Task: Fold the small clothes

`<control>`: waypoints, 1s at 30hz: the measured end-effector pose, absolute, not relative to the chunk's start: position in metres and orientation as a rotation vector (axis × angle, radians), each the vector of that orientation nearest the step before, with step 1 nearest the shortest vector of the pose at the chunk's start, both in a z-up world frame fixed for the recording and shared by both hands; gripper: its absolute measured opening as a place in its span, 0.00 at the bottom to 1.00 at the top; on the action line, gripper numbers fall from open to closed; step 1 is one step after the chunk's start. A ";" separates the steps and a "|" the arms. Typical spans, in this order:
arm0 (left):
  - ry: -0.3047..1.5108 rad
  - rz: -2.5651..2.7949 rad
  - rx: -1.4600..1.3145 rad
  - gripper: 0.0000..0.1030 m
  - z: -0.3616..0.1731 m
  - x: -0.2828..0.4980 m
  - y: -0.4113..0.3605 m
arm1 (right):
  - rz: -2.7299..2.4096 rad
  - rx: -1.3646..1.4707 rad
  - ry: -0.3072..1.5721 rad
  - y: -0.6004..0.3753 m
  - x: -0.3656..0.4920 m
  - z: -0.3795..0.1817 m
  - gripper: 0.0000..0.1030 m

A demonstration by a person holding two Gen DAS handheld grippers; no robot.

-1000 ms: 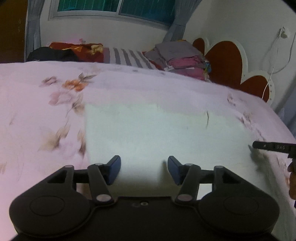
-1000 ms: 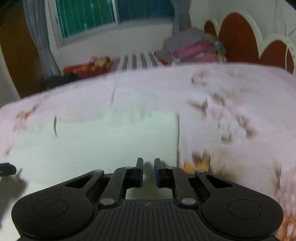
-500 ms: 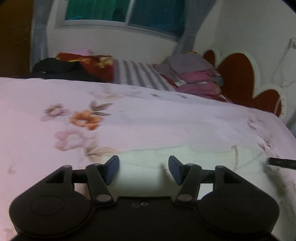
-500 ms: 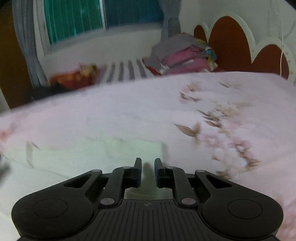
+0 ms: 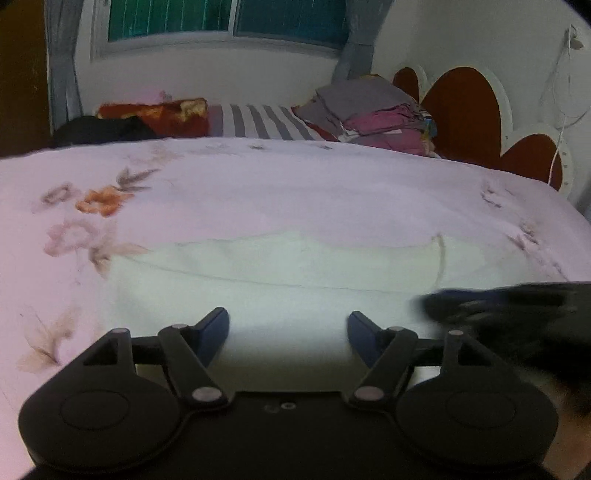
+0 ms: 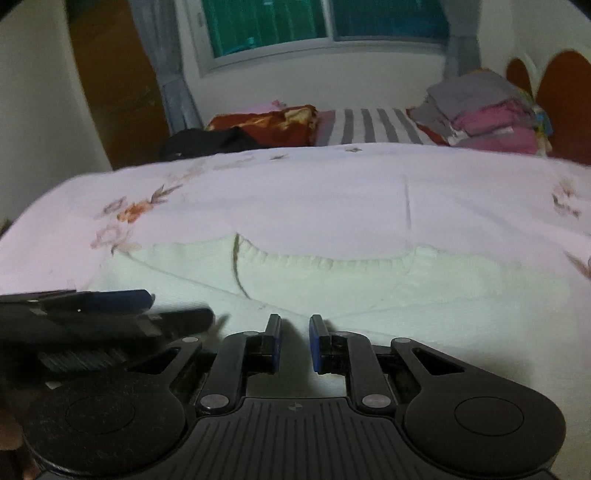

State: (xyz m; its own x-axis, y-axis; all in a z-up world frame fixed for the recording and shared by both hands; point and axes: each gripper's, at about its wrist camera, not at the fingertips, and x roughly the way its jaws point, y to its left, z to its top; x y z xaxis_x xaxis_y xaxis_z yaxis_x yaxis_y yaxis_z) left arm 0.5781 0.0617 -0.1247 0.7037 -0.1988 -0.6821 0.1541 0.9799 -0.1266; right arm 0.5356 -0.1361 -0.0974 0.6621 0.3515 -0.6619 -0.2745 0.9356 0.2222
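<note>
Left wrist view: pale green garment [image 5: 280,269] lies flat on the bed [image 5: 258,184], on a pink floral bedspread, just ahead of the left gripper [image 5: 288,325]. Its jaws are spread wide and opening, with nothing between them but the cloth underneath; the pads do not press on it. Right gripper [image 5: 480,302] shows blurred at the right edge, close beside.

Right wrist view: right gripper [image 6: 294,339] over the near part of the same garment, whose ribbed edge [image 6: 332,262] runs across the far side. Jaws stand a narrow gap apart, no cloth pinched between them. Left gripper [image 6: 110,306] enters from the left, just beside.

Far end of bed: folded clothes stack [image 6: 487,110], striped pillow [image 6: 369,125], red cloth [image 6: 266,122], window [image 6: 325,22].
</note>
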 end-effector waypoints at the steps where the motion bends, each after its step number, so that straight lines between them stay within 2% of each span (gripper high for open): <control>1: 0.765 -0.177 -0.073 0.69 -0.124 0.579 0.074 | 0.334 0.097 0.768 -0.145 0.534 -0.097 0.15; 4: 0.773 -0.122 -0.117 0.68 -0.125 0.585 0.119 | 0.161 0.100 0.774 -0.201 0.530 -0.101 0.15; 7: 0.775 -0.137 -0.093 0.68 -0.121 0.589 0.131 | 0.100 0.204 0.784 -0.258 0.528 -0.108 0.15; 12: 0.718 -0.141 -0.177 0.69 -0.098 0.564 0.112 | 0.082 0.211 0.749 -0.256 0.521 -0.084 0.16; 13: 0.712 -0.164 -0.161 0.69 -0.097 0.555 0.095 | 0.104 0.228 0.736 -0.247 0.517 -0.079 0.19; 15: 0.700 -0.199 -0.114 0.69 -0.097 0.541 0.058 | 0.170 0.220 0.734 -0.220 0.508 -0.074 0.63; 18: 0.709 -0.215 -0.066 0.65 -0.105 0.529 0.034 | 0.290 0.188 0.739 -0.180 0.492 -0.074 0.63; 21: 0.735 -0.180 -0.054 0.65 -0.114 0.518 0.049 | 0.305 0.125 0.781 -0.169 0.482 -0.084 0.54; 25: 0.759 -0.128 -0.028 0.67 -0.122 0.498 0.092 | 0.127 0.137 0.788 -0.233 0.471 -0.093 0.47; 26: 0.762 -0.136 -0.027 0.67 -0.122 0.497 0.095 | 0.078 0.156 0.792 -0.253 0.467 -0.095 0.42; 30: 0.737 -0.129 -0.038 0.65 -0.109 0.491 0.090 | 0.013 0.205 0.797 -0.277 0.459 -0.097 0.41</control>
State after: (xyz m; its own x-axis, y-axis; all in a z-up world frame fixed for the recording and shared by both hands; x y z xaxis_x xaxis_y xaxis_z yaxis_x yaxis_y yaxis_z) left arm 0.4907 0.0905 -0.1089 0.7328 -0.1307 -0.6678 0.1043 0.9914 -0.0796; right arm 0.4592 -0.2774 -0.0973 0.7001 0.0883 -0.7086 0.0658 0.9801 0.1872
